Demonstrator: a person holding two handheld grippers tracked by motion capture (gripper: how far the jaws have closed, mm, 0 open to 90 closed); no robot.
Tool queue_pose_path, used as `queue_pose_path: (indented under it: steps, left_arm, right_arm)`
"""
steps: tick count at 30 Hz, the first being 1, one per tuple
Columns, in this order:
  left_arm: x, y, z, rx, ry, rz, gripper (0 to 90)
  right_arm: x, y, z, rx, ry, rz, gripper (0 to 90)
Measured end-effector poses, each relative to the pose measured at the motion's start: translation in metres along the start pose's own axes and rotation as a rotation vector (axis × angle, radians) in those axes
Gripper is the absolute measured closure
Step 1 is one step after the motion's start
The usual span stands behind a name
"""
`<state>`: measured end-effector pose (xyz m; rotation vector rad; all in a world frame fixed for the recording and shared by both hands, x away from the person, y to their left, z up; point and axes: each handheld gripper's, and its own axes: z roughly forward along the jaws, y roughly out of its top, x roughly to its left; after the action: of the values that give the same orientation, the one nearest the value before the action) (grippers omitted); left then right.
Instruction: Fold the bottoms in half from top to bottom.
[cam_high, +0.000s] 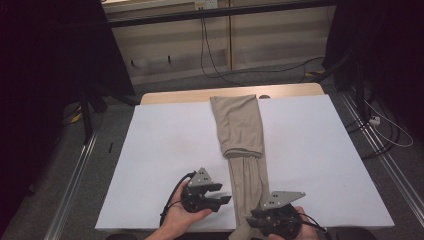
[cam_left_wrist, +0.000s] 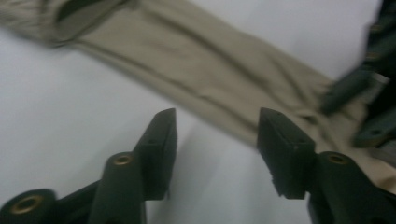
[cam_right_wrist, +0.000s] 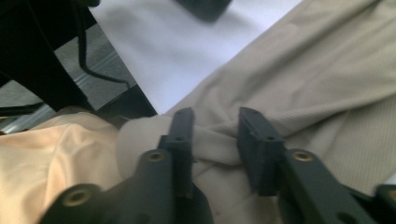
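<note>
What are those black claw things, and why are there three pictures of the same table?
Those claws are grippers, tools with two black jaws that a person holds, one in each hand. One camera looks down from above. There you see the left gripper and the right gripper at the near edge of a white table. The other two cameras ride on the grippers and look along their jaws. On the table lies a long tan cloth, with its far part folded back over itself. The left gripper's jaws are open just beside the cloth, holding nothing. The right gripper's jaws sit around a bunched bit of the cloth's near end, with a gap between them, so I cannot tell if they are pinching it.
</note>
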<state>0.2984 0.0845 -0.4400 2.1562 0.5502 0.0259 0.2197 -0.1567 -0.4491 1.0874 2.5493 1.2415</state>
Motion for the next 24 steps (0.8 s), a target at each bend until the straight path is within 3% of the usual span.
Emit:
queue_pose_path:
  steps: [4,6,7,8,9,10,12,17,20,24]
  left_arm:
    - [-0.016,0.003,0.011,0.012,-0.053,0.039,57.0]
    - [-0.022,0.001,0.023,0.060,-0.044,0.056,53.5]
    - [-0.024,0.000,0.026,0.080,-0.041,0.068,56.0]
    - [-0.027,-0.002,0.031,0.088,-0.014,0.109,60.6]
    - [-0.029,-0.002,0.032,0.078,0.010,0.125,67.7]
    - [-0.029,0.000,0.031,0.095,0.006,0.156,74.9]
    - [-0.027,0.000,0.029,0.083,-0.002,0.127,88.2]
    - [-0.025,0.003,0.023,0.075,-0.002,0.120,89.6]
    - [-0.021,0.003,0.014,0.048,-0.033,0.054,89.7]
    - [-0.016,-0.001,0.006,0.048,-0.041,0.035,89.5]
  right_arm:
    - [0.004,0.002,0.008,0.025,-0.033,-0.048,60.7]
    - [0.005,0.001,0.008,0.020,-0.053,-0.058,66.7]
    - [0.005,0.000,0.007,0.023,-0.070,-0.053,72.1]
    - [0.005,-0.002,0.005,0.019,-0.078,-0.050,75.6]
    - [0.003,-0.004,0.003,0.013,-0.073,-0.035,80.8]
    - [0.003,-0.005,0.001,0.011,-0.071,-0.025,83.4]
    - [0.003,-0.010,-0.007,0.000,-0.082,-0.016,86.0]
    - [-0.002,-0.027,-0.023,-0.013,-0.086,0.031,90.0]
    - [-0.002,-0.035,-0.029,-0.001,-0.141,0.026,90.0]
    - [-0.005,-0.034,-0.032,-0.016,-0.132,0.045,86.4]
